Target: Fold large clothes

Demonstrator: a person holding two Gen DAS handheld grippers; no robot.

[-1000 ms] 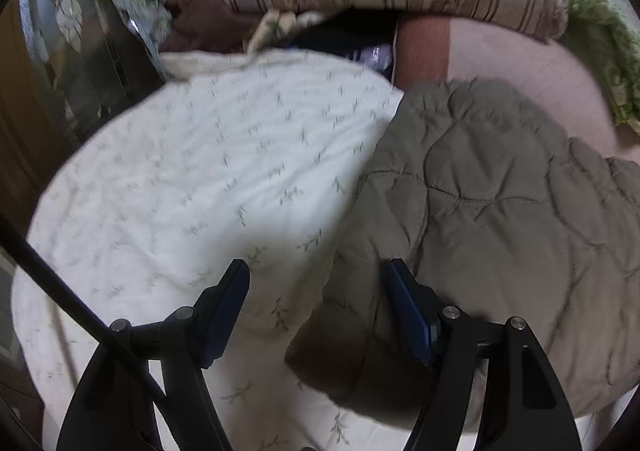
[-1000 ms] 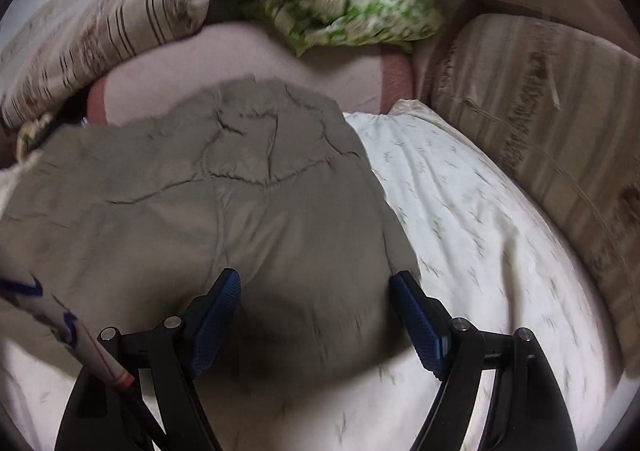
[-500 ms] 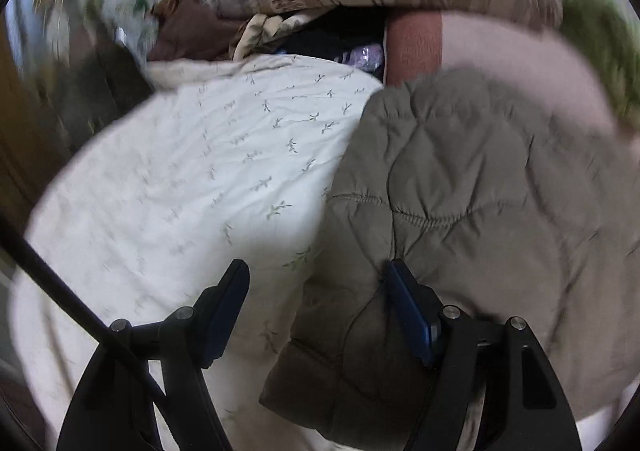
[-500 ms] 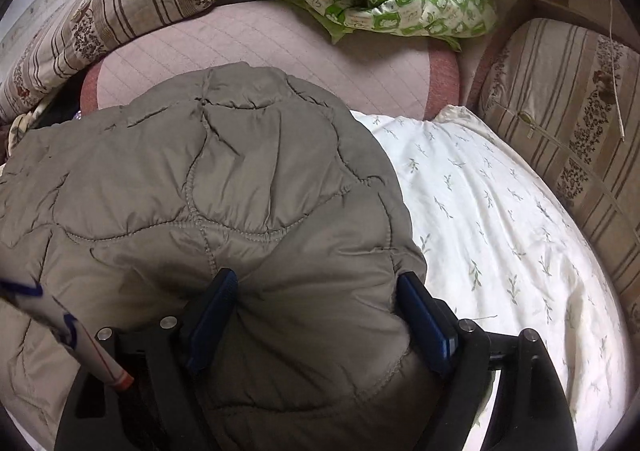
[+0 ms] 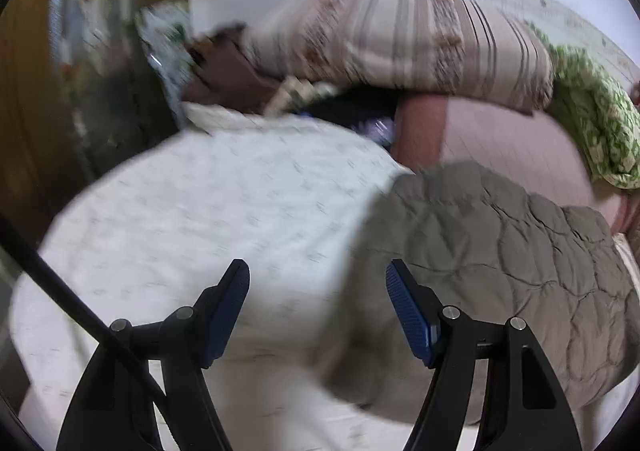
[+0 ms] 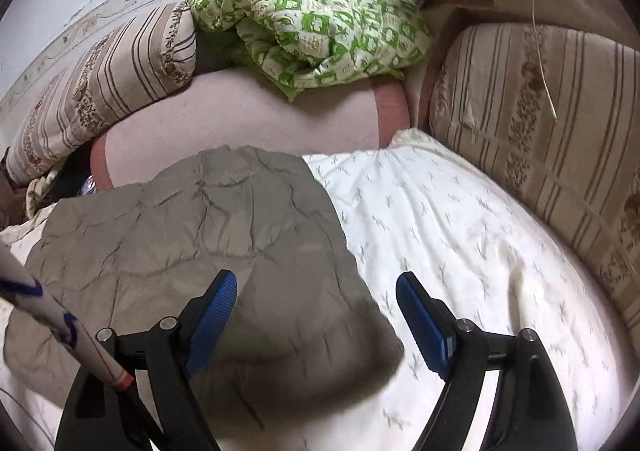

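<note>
An olive quilted jacket (image 6: 200, 243) lies folded in a flat bundle on the white leaf-print bedsheet (image 6: 460, 235). My right gripper (image 6: 316, 287) hovers open above the jacket's near right corner, its left finger over the fabric and its right finger over bare sheet. No pad touches the cloth. In the left wrist view the jacket (image 5: 500, 271) fills the right side. There my left gripper (image 5: 318, 283) hangs open over the jacket's left edge and the sheet (image 5: 240, 211), with nothing between its fingers. This view is blurred.
Striped bolster pillows (image 6: 108, 87) (image 6: 552, 123) line the back and right of the bed. A green patterned quilt (image 6: 320, 31) sits on a pink mat (image 6: 240, 119). Dark clothes (image 5: 224, 71) and a wooden panel (image 5: 24, 111) are at the left.
Both grippers have drawn back and up from the jacket. Half a second ago the fabric bulged between the right fingers; now it lies flat below them. The left view has tilted up.
</note>
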